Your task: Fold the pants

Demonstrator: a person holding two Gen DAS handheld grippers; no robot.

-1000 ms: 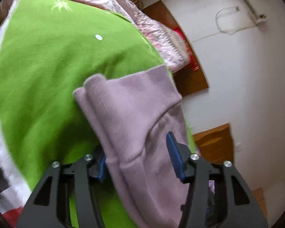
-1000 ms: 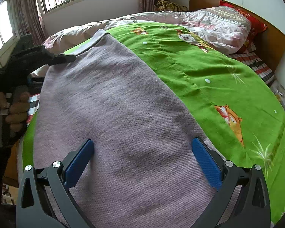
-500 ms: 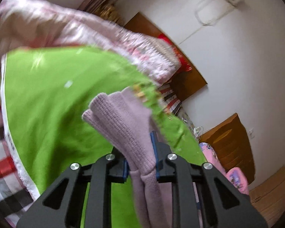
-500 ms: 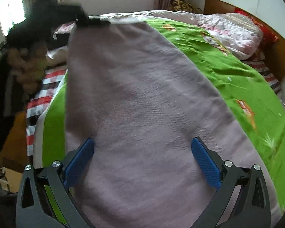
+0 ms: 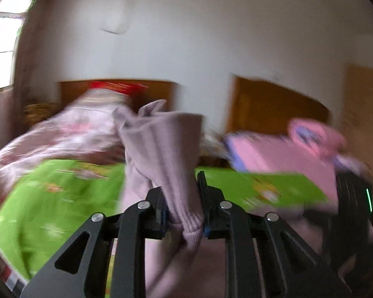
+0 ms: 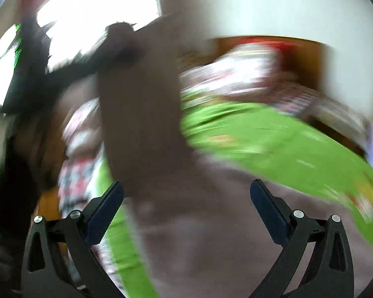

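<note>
The left gripper [image 5: 184,213] was pinching the pants [image 5: 161,144], its jaws easing open slightly. The right gripper [image 6: 186,213] gaped wide, holding nothing. Best bet was probably keeping that pinch firm and carrying the fabric across evenly.

Left gripper [image 5: 184,198] fingers, easing open, pinch mauve pants [image 5: 161,144] above green blanket [image 5: 57,198]

A white wall [image 5: 211,37] rises behind a wooden headboard [image 5: 116,92]. The bed carries a green blanket [image 5: 49,198] and a pale pink floral quilt [image 5: 62,134], with a red pillow [image 5: 116,87] at its head. Bright daylight pours through a window [image 5: 2,34] at the left. Everything is motion-blurred.
</note>
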